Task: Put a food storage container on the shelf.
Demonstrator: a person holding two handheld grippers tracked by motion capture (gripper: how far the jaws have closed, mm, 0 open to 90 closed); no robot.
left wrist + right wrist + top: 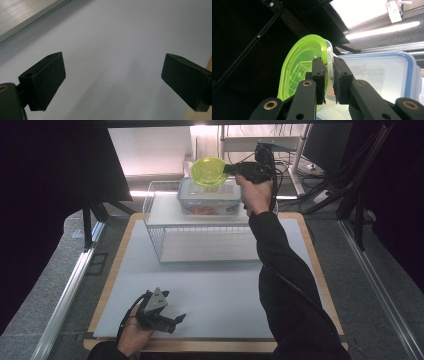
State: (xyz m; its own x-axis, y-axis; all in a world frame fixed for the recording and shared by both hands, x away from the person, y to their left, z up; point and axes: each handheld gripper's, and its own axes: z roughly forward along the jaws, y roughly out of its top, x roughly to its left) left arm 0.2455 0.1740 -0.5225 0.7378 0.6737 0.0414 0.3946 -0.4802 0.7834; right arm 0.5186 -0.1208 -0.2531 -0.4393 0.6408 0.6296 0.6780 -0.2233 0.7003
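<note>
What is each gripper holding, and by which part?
The right gripper pinches the green-lidded container by its rim. The left gripper holds nothing.

The right tool (329,82) has its two black jaws nearly together, clamped on the rim of a round container with a lime-green lid (304,65). The container stands on edge between the pads, the green face turned to the left and a clear wall showing at the right of the rim. Something pale with a grid pattern shows through the green plastic, though it is too blurred to say what. Just behind and to the right lies a clear storage box with a blue-edged lid (387,75), its top face glaring with light. Dark frame bars (249,47) run diagonally across the black background at the upper left.
</note>
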